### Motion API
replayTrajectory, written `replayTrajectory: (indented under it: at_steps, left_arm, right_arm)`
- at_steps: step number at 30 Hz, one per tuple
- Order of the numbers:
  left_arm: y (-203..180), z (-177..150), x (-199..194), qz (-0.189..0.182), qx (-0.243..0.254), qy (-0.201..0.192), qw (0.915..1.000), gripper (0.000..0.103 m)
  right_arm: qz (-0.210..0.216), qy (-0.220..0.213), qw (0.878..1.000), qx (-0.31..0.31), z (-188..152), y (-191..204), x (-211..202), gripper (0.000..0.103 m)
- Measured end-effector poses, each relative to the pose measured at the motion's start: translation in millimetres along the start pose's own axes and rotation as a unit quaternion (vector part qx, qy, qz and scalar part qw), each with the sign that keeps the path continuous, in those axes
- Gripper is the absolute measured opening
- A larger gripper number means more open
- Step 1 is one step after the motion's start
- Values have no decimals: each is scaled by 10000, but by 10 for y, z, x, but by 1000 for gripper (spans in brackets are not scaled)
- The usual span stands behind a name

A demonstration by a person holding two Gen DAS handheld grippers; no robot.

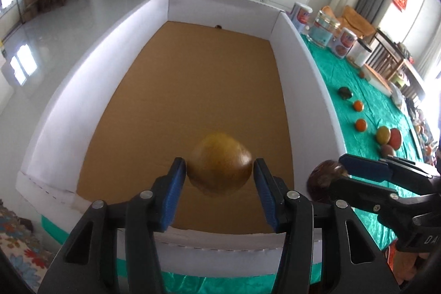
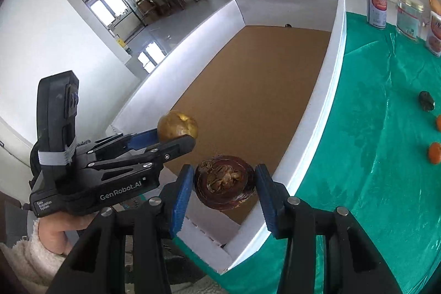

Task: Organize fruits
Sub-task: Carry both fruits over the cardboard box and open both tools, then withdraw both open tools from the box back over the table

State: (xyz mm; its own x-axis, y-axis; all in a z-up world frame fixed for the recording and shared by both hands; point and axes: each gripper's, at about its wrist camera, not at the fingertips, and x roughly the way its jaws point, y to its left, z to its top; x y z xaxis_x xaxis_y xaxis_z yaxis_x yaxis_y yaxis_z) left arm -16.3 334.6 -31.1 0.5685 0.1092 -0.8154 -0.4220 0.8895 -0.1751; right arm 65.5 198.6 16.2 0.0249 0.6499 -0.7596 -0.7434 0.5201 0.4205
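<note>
Two grippers, each clamped on a fruit, over the near end of a white-walled box (image 1: 91, 79) with a brown cardboard floor. Left gripper (image 1: 219, 172): blue pads pressed against both sides of a yellow-brown round fruit (image 1: 219, 163), held above the box floor; its shadow shows on the cardboard below. Same fruit seen in the right wrist view at (image 2: 178, 126), pinched at the tips of the left gripper (image 2: 176, 138). Right gripper (image 2: 223, 181): pads closed on a dark brown-purple round fruit (image 2: 223, 181) with a dried, crumpled top facing the camera; it sits above the box's near right corner, just inside the right wall. In the left wrist view this fruit appears at (image 1: 326, 175), just beside the box's right wall, with the right gripper (image 1: 339, 170) coming in from the right. Box rests on a green tablecloth (image 2: 372, 128). Loose fruit on the cloth right of the box, well apart from both grippers: a dark green one (image 1: 345, 92), two small orange ones (image 1: 358, 105) (image 1: 360, 124), a yellow-green one (image 1: 383, 134) touching a red one (image 1: 395, 138). Tins and jars (image 1: 325, 28) stand at the far end of the cloth.
</note>
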Motion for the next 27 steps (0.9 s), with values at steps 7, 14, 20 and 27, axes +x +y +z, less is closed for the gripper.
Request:
replayTrajectory:
  at_steps: [7,14,20,27]
  left_arm:
    - [-219,97,-207,-52,199,-526,9984,84]
    - [-923,146,-286,-543,971,-1136,9873,95]
    - [-1326,123,84,-28,1514,-1323,9796,95]
    - [-1604,41,198,223,2236,-1019,9691,95]
  right_arm:
    - [-92,-790,9965,236,-47,-267,-725,71]
    - [-1484,-909,9840,376,-850,-903,-1404,92]
    - [-2774,-1078,9435,1459,-1916,-1638,-1947,92]
    - [-2738,-2173,8906,2908,-2623,-2151,-2501,92]
